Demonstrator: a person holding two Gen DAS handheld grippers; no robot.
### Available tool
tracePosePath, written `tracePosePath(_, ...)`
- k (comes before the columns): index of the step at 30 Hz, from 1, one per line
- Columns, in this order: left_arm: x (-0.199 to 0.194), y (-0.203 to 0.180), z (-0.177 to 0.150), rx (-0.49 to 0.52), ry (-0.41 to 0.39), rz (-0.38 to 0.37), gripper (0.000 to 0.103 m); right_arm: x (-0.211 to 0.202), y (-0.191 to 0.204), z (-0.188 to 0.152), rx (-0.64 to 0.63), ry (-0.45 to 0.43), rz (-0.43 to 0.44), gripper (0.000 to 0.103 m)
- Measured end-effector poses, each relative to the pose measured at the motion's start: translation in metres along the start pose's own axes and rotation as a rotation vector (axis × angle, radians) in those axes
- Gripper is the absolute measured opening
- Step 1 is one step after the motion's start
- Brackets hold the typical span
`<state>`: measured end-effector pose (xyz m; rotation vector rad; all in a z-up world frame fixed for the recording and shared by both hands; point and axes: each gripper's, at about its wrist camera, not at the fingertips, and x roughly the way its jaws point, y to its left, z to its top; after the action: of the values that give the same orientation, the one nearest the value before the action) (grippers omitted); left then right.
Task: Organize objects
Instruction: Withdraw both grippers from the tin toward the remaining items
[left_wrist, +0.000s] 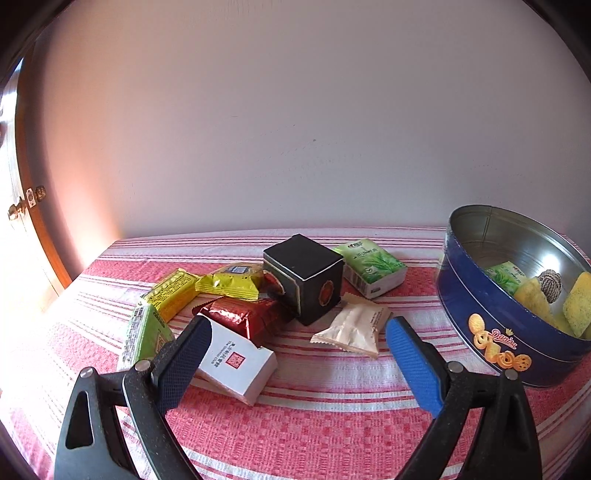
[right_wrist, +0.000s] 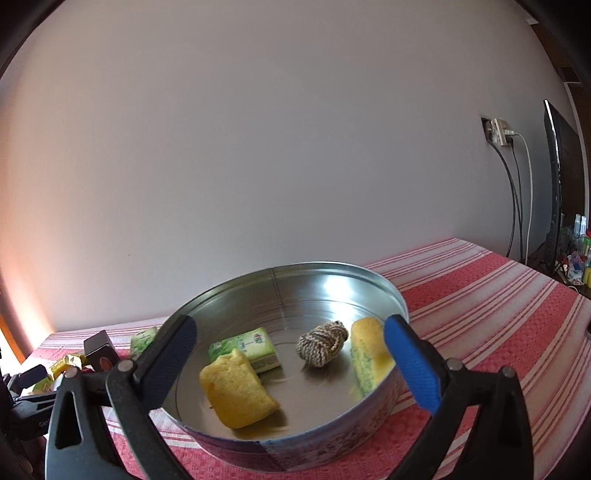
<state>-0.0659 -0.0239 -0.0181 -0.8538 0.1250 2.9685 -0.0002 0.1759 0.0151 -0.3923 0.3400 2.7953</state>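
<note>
A round blue cookie tin (left_wrist: 491, 332) stands at the right; it fills the right wrist view (right_wrist: 280, 295). Inside lie a green tissue pack (right_wrist: 247, 349), two yellow sponges (right_wrist: 236, 391) (right_wrist: 365, 354) and a ball of twine (right_wrist: 323, 343). Left of the tin a pile lies on the cloth: black cube box (left_wrist: 306, 277), green tissue pack (left_wrist: 373, 266), cream sachet (left_wrist: 354, 328), white box (left_wrist: 236, 362), red foil packet (left_wrist: 240, 314), yellow packets (left_wrist: 229, 282). My left gripper (left_wrist: 295, 339) is open above the white box and sachet. My right gripper (right_wrist: 290, 338) is open and empty above the tin.
A red and white striped cloth (left_wrist: 314, 424) covers the table, which meets a plain wall at the back. A door with a brass knob (left_wrist: 16, 210) is at the left. A wall socket with cables (right_wrist: 498, 133) and a dark screen (right_wrist: 557, 177) are at the right.
</note>
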Motion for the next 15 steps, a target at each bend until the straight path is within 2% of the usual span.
tracePosePath(7, 0.014, 0.044, -0.003, -0.051, 0.03, 0.03, 0.097, -0.006, 0.054, -0.018, -0.037, 0.022, 0.08, 0.103)
tracePosePath(15, 0.016, 0.072, -0.004, -0.059, 0.041, 0.07, 0.097, -0.006, 0.104, -0.03, -0.082, 0.047, 0.149, 0.103)
